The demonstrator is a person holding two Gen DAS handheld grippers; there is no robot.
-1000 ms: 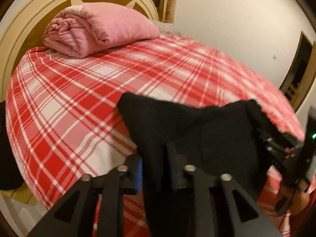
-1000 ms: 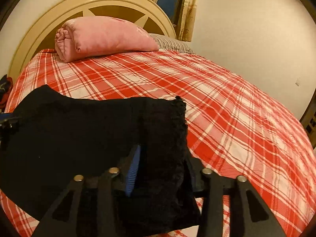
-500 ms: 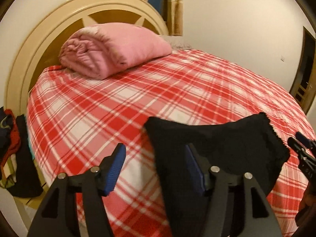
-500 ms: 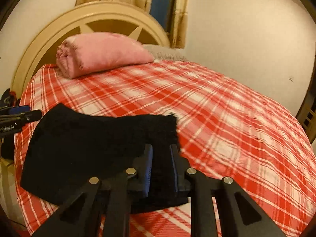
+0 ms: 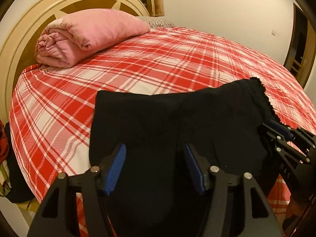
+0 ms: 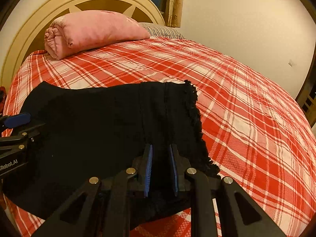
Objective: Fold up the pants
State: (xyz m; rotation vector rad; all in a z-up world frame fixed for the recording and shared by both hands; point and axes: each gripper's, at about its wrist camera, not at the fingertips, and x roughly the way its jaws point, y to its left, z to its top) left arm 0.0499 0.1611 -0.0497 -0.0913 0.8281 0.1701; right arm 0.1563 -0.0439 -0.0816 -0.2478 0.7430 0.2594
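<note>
The black pants point(image 5: 177, 122) lie folded on the near edge of the red plaid bed point(image 5: 158, 59), with a frayed hem on their right side point(image 6: 194, 114). My left gripper point(image 5: 155, 167) is open, its blue pads wide apart over the near left part of the pants. My right gripper point(image 6: 161, 167) sits at the right part of the pants point(image 6: 98, 128), its jaws a small gap apart with black cloth between them. The right gripper also shows at the right in the left wrist view point(image 5: 284, 138). The left gripper shows at the left in the right wrist view point(image 6: 15, 126).
A rolled pink blanket point(image 5: 86, 37) lies at the head of the bed against the cream headboard point(image 5: 65, 2). Clothes hang off the bed's left side point(image 5: 4, 158). A doorway point(image 5: 300, 45) is at the far right, and a white wall behind.
My left gripper let go of the pants, opened wide, and now sits over them. My right gripper's jaws have parted slightly. The pants have settled flat on the bed.
</note>
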